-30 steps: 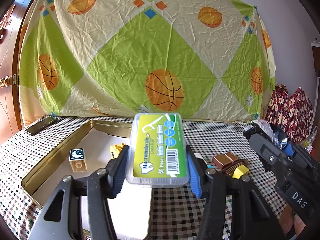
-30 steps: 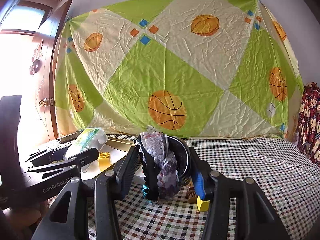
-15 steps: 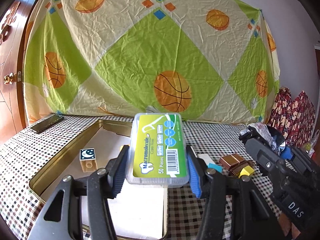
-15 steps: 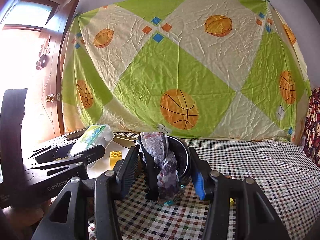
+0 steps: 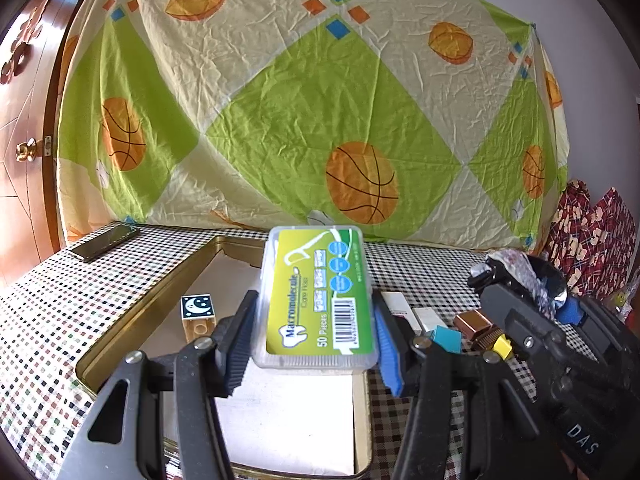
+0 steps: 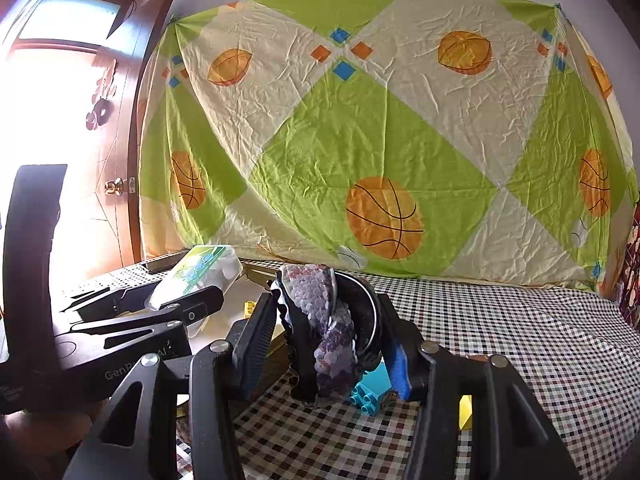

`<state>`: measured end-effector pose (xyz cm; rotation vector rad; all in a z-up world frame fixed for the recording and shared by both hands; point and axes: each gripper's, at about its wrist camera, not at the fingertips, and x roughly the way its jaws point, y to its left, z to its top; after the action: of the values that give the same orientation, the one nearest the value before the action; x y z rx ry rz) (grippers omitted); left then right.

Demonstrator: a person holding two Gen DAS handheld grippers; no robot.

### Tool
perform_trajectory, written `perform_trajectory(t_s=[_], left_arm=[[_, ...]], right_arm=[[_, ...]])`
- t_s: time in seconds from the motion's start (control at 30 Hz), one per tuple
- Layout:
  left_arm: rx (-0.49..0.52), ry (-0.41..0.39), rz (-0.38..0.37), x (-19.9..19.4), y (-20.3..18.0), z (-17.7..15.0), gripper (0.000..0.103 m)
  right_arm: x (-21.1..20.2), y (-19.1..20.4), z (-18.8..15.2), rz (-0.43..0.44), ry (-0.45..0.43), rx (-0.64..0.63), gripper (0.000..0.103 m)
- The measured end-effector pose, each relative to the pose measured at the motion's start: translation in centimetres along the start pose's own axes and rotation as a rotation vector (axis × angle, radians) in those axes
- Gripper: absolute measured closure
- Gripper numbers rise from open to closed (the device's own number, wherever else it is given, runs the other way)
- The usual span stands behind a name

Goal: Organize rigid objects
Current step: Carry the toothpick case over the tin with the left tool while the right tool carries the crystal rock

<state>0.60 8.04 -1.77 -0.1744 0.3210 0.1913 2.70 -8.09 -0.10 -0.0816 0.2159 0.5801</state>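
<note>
My left gripper (image 5: 314, 340) is shut on a clear floss pick box with a green label (image 5: 318, 300) and holds it above the gold tray (image 5: 160, 304). A tan moon block (image 5: 197, 316) stands inside the tray. My right gripper (image 6: 326, 340) is shut on a round black compact with a purple scaled cover (image 6: 328, 328), held above the checked tablecloth. It also shows in the left wrist view (image 5: 524, 276). The floss box shows in the right wrist view (image 6: 200, 276) too.
White sticks (image 5: 408, 312), a teal block (image 5: 444, 338), a brown box (image 5: 476, 324) and a yellow block (image 5: 502, 348) lie right of the tray. A phone (image 5: 104, 242) lies at the far left. A teal brick (image 6: 370, 392) lies under the compact.
Both grippers have risen a little and drawn back with their loads. The tray and the loose blocks now sit lower and nearer in view.
</note>
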Motion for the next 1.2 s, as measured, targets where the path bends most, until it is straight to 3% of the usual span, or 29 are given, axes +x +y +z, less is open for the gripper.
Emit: perform_trajectory(t_s=[1.2], left_arm=[[-0.037, 0.028, 0.052, 0.2, 4.4, 0.5, 0.050]], right_arm=[[2.4, 3.7, 0.5, 0.052, 0.033, -0.063, 0.051]])
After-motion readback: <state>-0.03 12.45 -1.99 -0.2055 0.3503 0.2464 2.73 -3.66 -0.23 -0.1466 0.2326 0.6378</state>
